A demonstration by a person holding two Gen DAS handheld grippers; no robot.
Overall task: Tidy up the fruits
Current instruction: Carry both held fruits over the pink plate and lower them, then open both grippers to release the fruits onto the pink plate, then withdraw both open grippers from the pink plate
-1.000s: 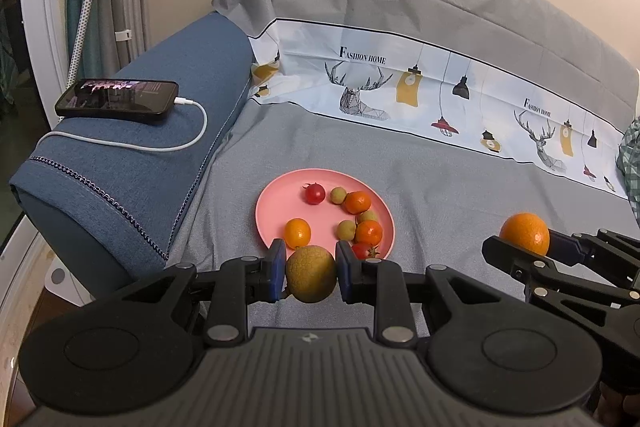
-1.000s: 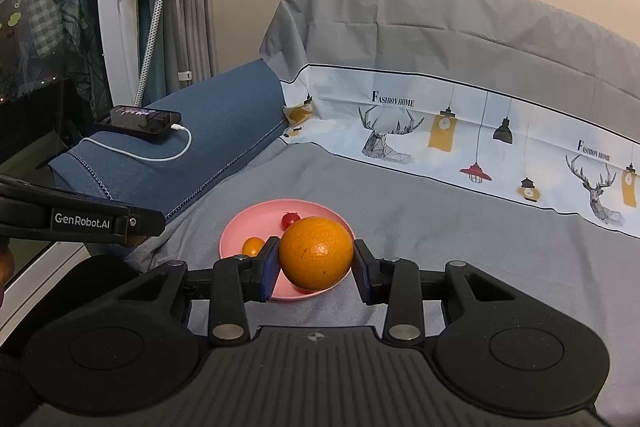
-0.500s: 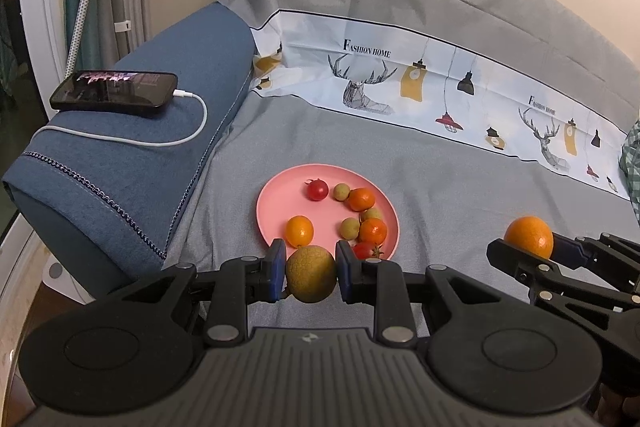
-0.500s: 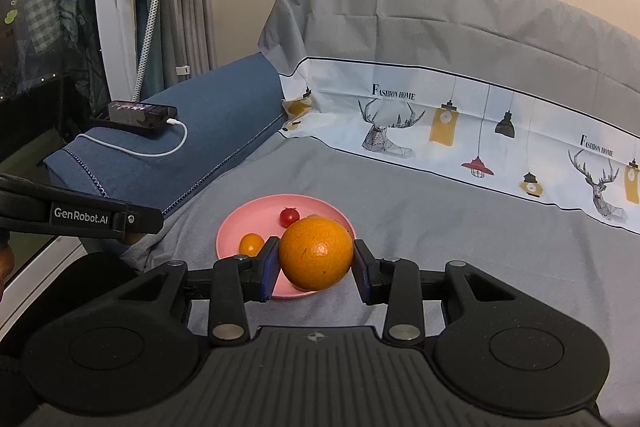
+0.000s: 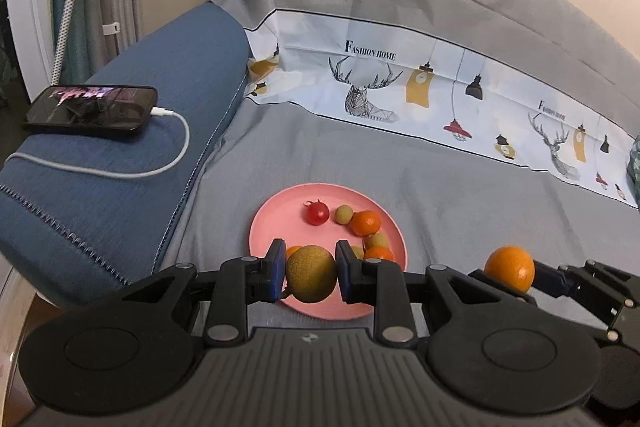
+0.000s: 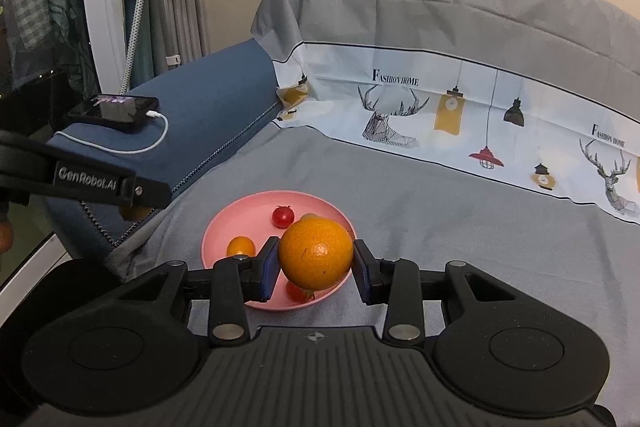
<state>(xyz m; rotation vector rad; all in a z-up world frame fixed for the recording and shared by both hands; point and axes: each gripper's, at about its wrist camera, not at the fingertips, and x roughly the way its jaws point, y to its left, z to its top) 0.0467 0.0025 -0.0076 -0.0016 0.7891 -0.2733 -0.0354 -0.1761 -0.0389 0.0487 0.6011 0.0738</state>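
Observation:
My left gripper [image 5: 311, 277] is shut on a yellow-brown round fruit [image 5: 310, 279] and holds it over the near rim of the pink plate [image 5: 280, 223]. My right gripper [image 6: 316, 261] is shut on a large orange [image 6: 316, 253], also over the near part of the pink plate [image 6: 244, 219]. The orange also shows in the left wrist view [image 5: 510, 267], to the right of the plate. The plate holds a red cherry tomato [image 5: 318, 213], a green grape [image 5: 344, 214], small oranges [image 5: 366, 222] and more small fruit, partly hidden behind the grippers.
The plate sits on a grey sofa cover [image 5: 440, 187]. A blue armrest [image 5: 120, 163] on the left carries a black phone [image 5: 92, 111] with a white charging cable [image 5: 176, 155]. The printed backrest [image 5: 400, 87] rises behind. Curtains and a white frame stand far left.
Both grippers have moved forward and lower toward the plate, each keeping its fruit. The plate now sits closer under both sets of fingers.

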